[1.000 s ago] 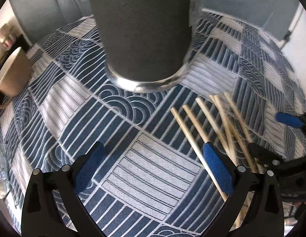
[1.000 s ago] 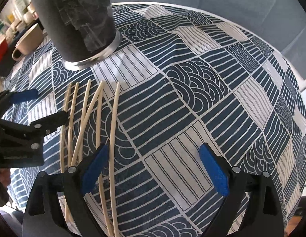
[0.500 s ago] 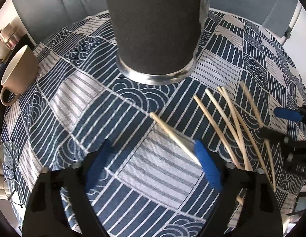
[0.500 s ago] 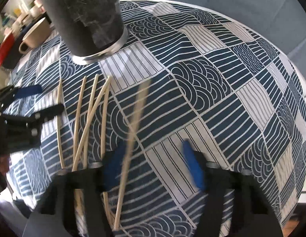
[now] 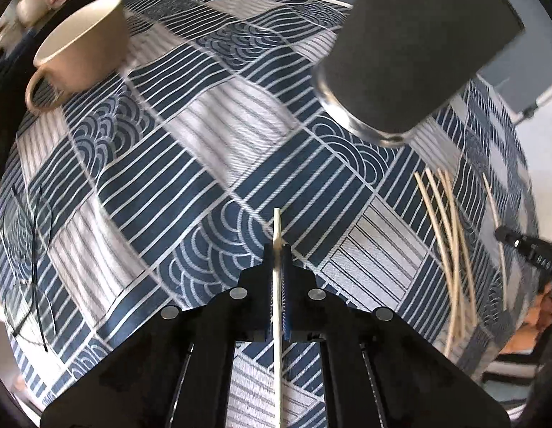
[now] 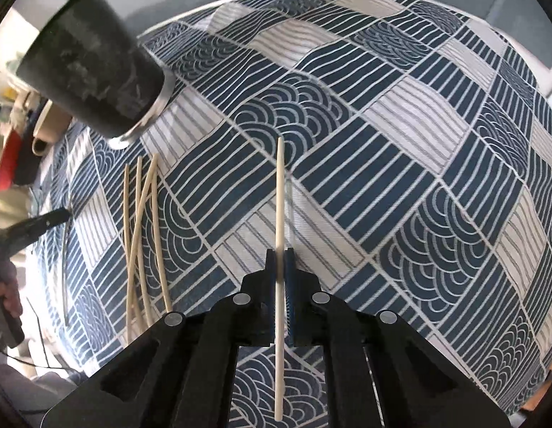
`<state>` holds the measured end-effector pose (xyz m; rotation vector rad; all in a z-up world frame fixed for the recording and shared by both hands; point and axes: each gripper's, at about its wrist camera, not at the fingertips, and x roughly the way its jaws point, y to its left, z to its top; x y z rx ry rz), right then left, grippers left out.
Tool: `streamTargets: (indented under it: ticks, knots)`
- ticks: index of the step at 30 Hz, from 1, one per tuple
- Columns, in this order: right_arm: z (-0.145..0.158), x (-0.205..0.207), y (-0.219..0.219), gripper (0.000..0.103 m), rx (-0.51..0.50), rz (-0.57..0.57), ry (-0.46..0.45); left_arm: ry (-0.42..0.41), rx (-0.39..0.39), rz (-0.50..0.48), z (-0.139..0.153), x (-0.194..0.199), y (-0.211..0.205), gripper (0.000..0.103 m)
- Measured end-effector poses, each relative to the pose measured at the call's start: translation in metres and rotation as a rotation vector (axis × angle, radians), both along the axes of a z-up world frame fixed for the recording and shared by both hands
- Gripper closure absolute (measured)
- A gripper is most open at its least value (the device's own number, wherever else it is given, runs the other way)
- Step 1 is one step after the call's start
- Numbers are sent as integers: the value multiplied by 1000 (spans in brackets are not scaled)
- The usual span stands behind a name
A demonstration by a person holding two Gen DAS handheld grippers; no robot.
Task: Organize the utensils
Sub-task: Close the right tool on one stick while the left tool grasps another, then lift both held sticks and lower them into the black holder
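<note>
On the tabletop (image 6: 400, 142), a tall cup (image 6: 94, 71) stands behind a loose bundle of chopsticks (image 6: 143, 235). In the left wrist view, a mug (image 5: 83, 42) sits far left of the cup, the bundle at far right.

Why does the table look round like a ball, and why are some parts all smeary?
Both wrist views use fisheye lenses, so the flat tablecloth bulges. In the left wrist view the beige cup and the loose chopsticks are smeared by motion blur. In the right wrist view the dark cup is slightly blurred, while the chopstick in the right gripper looks sharp.
</note>
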<state>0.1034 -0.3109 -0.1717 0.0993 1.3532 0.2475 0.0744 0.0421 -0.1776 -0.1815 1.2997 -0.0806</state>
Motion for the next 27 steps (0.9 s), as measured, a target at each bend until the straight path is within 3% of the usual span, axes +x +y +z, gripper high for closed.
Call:
streamTargets:
  ticks: [6,8,11,19,27]
  knots:
    - [21,4,-21,99,10,-48,-45,-30,-11,46,27,4,21,98]
    - [30,5,-27,99,15,-51,-68,-55,32,56,37,9,26,98]
    - [46,11,-30,99,21,-65,-105,-83,26,78,51,15,34,99]
    - [76,28,-17,99,40,-29,-182,-173,102,72,91,34,28,98]
    - [106,40,7,99,77,27,-263,-237,52,49,121,42,23,99]
